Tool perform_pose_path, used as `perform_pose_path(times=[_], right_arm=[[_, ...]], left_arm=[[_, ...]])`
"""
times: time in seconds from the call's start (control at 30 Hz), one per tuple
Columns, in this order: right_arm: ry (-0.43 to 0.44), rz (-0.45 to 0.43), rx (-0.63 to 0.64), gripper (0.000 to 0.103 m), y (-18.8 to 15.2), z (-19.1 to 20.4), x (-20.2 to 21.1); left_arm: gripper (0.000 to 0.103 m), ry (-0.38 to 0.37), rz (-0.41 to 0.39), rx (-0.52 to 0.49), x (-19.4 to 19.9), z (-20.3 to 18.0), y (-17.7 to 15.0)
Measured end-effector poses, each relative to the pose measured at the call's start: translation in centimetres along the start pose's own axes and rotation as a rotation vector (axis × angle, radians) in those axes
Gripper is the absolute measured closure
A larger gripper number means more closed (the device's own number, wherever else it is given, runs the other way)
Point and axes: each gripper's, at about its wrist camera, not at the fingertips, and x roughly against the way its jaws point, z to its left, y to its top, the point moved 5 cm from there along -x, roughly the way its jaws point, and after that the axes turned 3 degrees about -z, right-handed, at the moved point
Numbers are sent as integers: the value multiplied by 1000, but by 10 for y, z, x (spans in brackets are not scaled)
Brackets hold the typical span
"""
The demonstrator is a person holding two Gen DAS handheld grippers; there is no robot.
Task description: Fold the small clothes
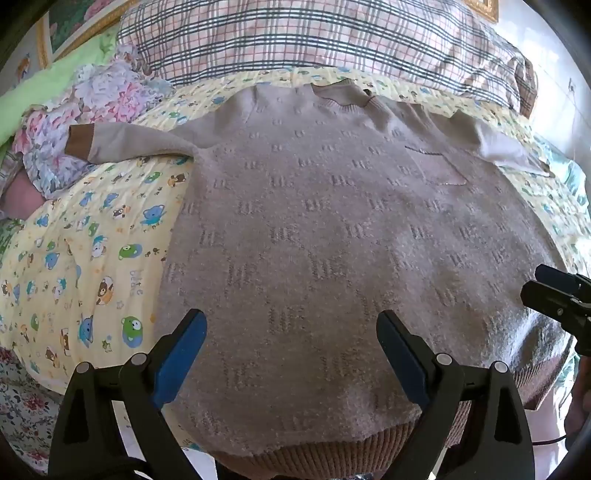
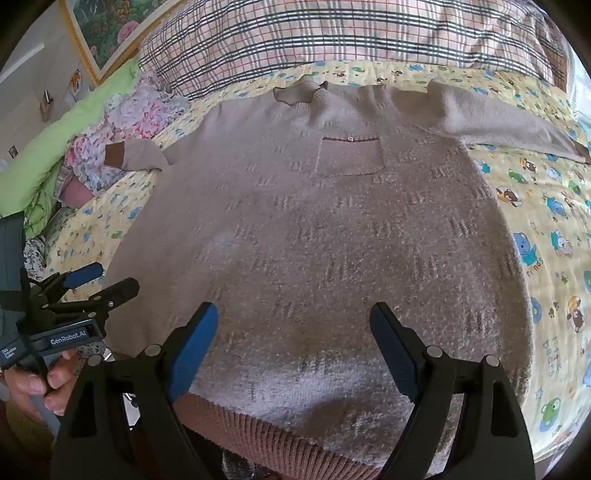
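Observation:
A small beige knit sweater [image 1: 325, 229] lies flat, front up, on a yellow cartoon-print quilt [image 1: 74, 266]. Its sleeves spread out to both sides, its neck points away and its brown ribbed hem [image 1: 332, 454] is nearest me. A chest pocket [image 2: 349, 157] shows in the right wrist view. My left gripper [image 1: 291, 328] hovers open above the sweater's lower left part, nothing between its blue pads. My right gripper [image 2: 293, 321] hovers open above the lower right part [image 2: 314, 258], also holding nothing. Each gripper appears at the edge of the other's view.
A plaid pillow [image 1: 295, 37] lies behind the sweater's neck. A floral cloth [image 1: 92, 107] and green bedding [image 1: 55, 77] lie at the left. A hand [image 2: 44, 380] holds the left gripper's handle. A framed picture [image 2: 110, 26] hangs at the back left.

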Motion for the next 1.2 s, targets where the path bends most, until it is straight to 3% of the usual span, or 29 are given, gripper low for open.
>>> perform_pose_path(times=[0.63, 0.77, 0.97, 1.2], right_arm=[[8, 37, -21, 18, 0, -1, 1], [7, 31, -37, 18, 1, -2, 1], [4, 7, -70, 18, 7, -14, 0], [76, -105, -125, 18, 20, -29, 6]], left_arm=[[9, -26, 23, 4, -8, -3, 4], [9, 8, -11, -17, -10, -1, 9], [9, -8, 4, -12, -14, -4, 15], [9, -43, 16, 10, -24, -10, 26]])
